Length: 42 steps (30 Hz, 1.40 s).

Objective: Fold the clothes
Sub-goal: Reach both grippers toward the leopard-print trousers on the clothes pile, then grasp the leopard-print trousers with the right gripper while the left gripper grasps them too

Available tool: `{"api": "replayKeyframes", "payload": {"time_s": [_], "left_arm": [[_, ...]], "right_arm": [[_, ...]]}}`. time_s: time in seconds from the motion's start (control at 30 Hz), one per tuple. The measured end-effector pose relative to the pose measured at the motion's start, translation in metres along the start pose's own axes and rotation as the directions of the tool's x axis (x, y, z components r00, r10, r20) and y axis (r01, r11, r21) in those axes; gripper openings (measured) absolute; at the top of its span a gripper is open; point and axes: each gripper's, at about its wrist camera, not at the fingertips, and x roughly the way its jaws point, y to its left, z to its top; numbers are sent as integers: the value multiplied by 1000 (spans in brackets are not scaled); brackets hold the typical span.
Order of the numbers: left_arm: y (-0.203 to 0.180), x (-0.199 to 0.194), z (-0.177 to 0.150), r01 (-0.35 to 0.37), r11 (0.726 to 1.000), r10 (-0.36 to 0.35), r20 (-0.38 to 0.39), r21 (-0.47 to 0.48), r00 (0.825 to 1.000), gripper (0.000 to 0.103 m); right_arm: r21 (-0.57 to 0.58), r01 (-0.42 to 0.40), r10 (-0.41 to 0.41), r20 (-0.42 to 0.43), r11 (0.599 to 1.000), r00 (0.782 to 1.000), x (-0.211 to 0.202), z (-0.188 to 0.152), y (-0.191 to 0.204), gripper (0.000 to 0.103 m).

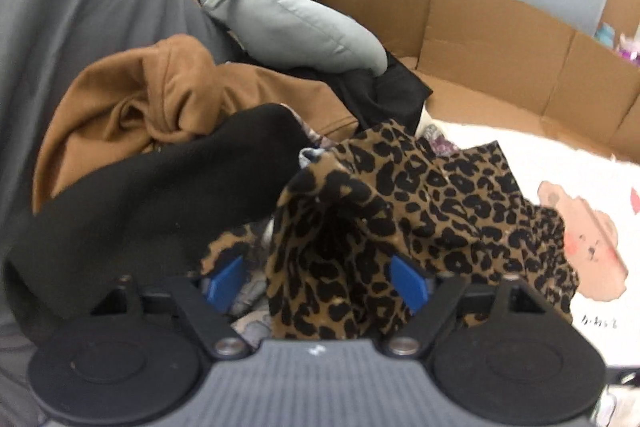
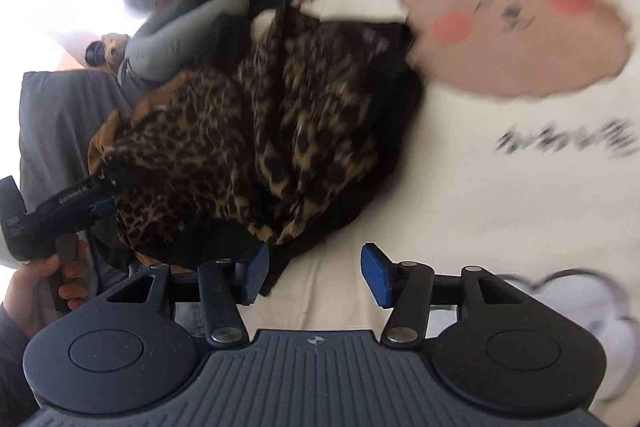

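A white blanket with a pink bear print covered the surface. On it lay a pile of clothes: a brown garment, a black garment and a leopard-print garment at the front. The left tool had its 2 blue pads wide apart with leopard cloth bunched between them; whether it truly gripped the cloth I cannot tell. The right tool stood open and empty, just beside the pile's edge.

Leopard-print garment, tan brown cloth, black cloth, blue gripper pads
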Motion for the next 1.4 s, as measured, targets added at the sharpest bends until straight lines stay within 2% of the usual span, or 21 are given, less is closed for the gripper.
{"api": "replayKeyframes", "payload": {"time_s": [0.03, 0.07, 0.1, 0.13, 0.2, 0.37, 0.43, 0.5, 0.63, 0.67, 0.7, 0.73, 0.93, 1.1, 1.23, 1.4], "left_arm": [[3, 0, -2, 3, 1000, -3, 13, -16, 1000, 66], [6, 0, -4, 3, 1000, -2, 29, -31, 1000, 54], [10, 0, -6, 3, 999, -1, 39, -49, 999, 38], [13, 0, -8, 4, 998, 0, 47, -69, 999, 17], [20, -2, -11, 18, 994, -11, 69, -107, 998, 5], [25, -14, -19, 32, 994, -19, 119, -104, 993, 2], [28, -16, -21, 46, 992, -31, 119, -119, 992, 2], [28, -20, -23, 43, 992, -29, 121, -118, 992, 2], [30, -31, -29, 60, 991, -45, 124, -121, 991, 2], [30, -33, -31, 66, 990, -50, 124, -123, 991, 2], [31, -36, -33, 71, 990, -55, 125, -125, 991, 1], [30, -40, -35, 75, 989, -59, 125, -125, 990, 1], [23, -66, -51, 117, 986, -101, 133, -121, 986, 1], [13, -73, -78, 153, 973, -135, 112, -173, 985, 1], [-2, -81, -104, 195, 964, -183, 82, -179, 980, 1], [-28, -85, -131, 264, 948, -264, 26, -176, 964, 1]], "right_arm": [[15, -21, 20, 3, 1000, 1000, 9, -2, 0, 55], [33, -31, 30, 7, 999, 1000, 17, -3, 0, 55], [50, -37, 36, 11, 998, 999, 24, -3, 0, 55], [67, -44, 43, 20, 997, 999, 29, -4, 0, 55], [92, -41, 38, 42, 995, 998, 36, -5, 2, 55], [182, -53, 40, 76, 982, 996, 50, -4, 3, 55], [190, -37, 26, 62, 981, 998, 59, -1, 5, 33], [207, -24, 13, 56, 978, 998, 68, 2, 6, 27], [265, -27, 7, 74, 964, 997, 81, 9, 4, 26], [275, -22, 2, 72, 961, 997, 84, 10, 4, 22], [283, -17, -4, 73, 959, 997, 86, 10, 4, 4], [282, -18, -5, 81, 959, 997, 85, 11, 5, 2], [191, 6, -33, 139, 982, 990, 46, 22, 12, 0], [111, 28, -47, 170, 993, 984, 2, 51, 14, 0], [27, 71, -74, 176, 997, 982, -31, 78, 15, 0], [-45, 133, -125, 134, 990, 983, -72, 94, -11, 0]]}}
